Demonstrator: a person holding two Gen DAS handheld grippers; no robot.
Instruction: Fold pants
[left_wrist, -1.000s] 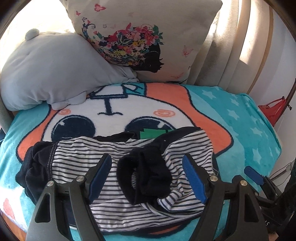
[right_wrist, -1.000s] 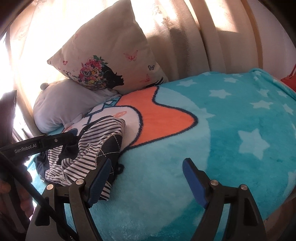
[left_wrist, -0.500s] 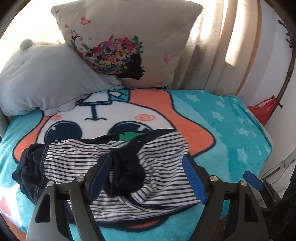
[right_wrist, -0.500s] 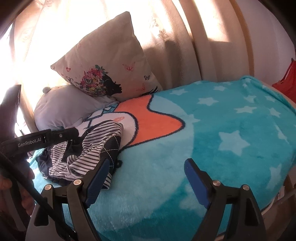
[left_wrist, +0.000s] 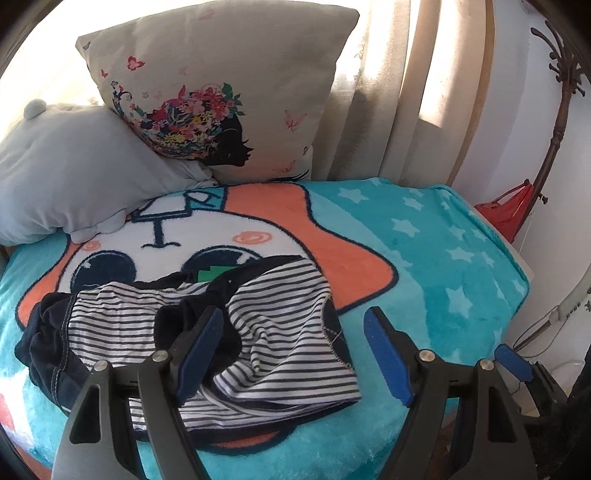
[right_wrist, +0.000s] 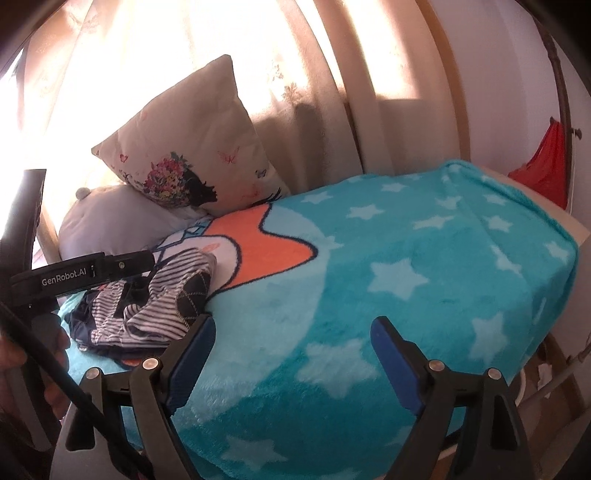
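Observation:
The pants (left_wrist: 207, 332) are navy with a navy-and-white striped lining, lying crumpled and bunched on the teal cartoon blanket (left_wrist: 424, 266). My left gripper (left_wrist: 293, 354) is open and empty, held just in front of and above the pile's right end. The pants also show at the left in the right wrist view (right_wrist: 147, 306), with the left gripper's black body (right_wrist: 81, 275) over them. My right gripper (right_wrist: 291, 360) is open and empty, over bare blanket to the right of the pile.
A flower-print cushion (left_wrist: 229, 92) and a grey pillow (left_wrist: 74, 173) lean against the curtains at the back. The blanket's right edge (right_wrist: 565, 258) drops off beside a red bag (left_wrist: 506, 210) on a wooden stand. Teal starred blanket (right_wrist: 406, 266) spreads right of the pants.
Both grippers have pulled back and up from the bed; the pants sit smaller and further left in both views. The left gripper's jaws no longer straddle the dark bunch.

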